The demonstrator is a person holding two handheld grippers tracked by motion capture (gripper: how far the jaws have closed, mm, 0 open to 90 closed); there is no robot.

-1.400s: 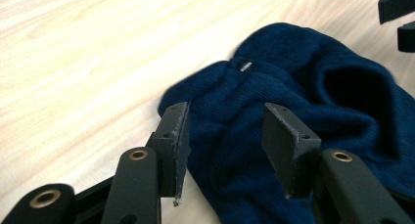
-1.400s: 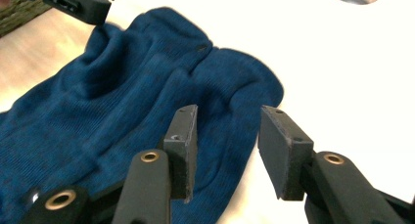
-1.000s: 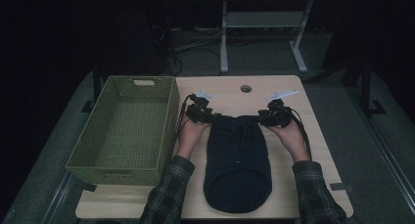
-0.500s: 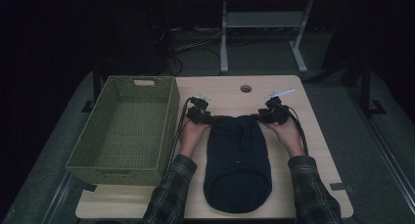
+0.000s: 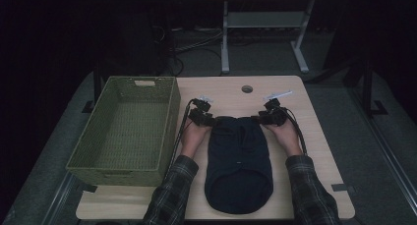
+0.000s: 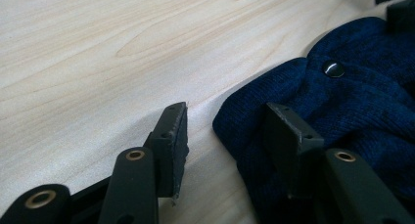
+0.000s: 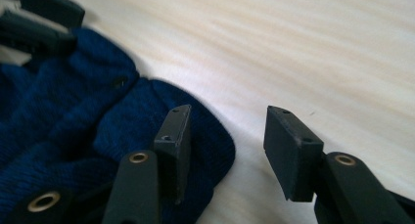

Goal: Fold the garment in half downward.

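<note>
A dark blue knitted garment lies flat on the wooden table, with a small snap button near its far edge. My left gripper is low at its far left corner. In the left gripper view the gripper is open and has just been closing, one jaw on bare wood and the other on the knit, the garment's edge between them. My right gripper is at the far right corner. It is open, straddling the corner of the garment.
A green woven basket stands at the table's left side, close to my left forearm. A round cable hole sits in the tabletop beyond the garment. Dark floor and a metal stand lie behind the table.
Both grippers have sunk a little onto the garment's far corners. The right one has shifted slightly inward. The garment has stayed in place.
</note>
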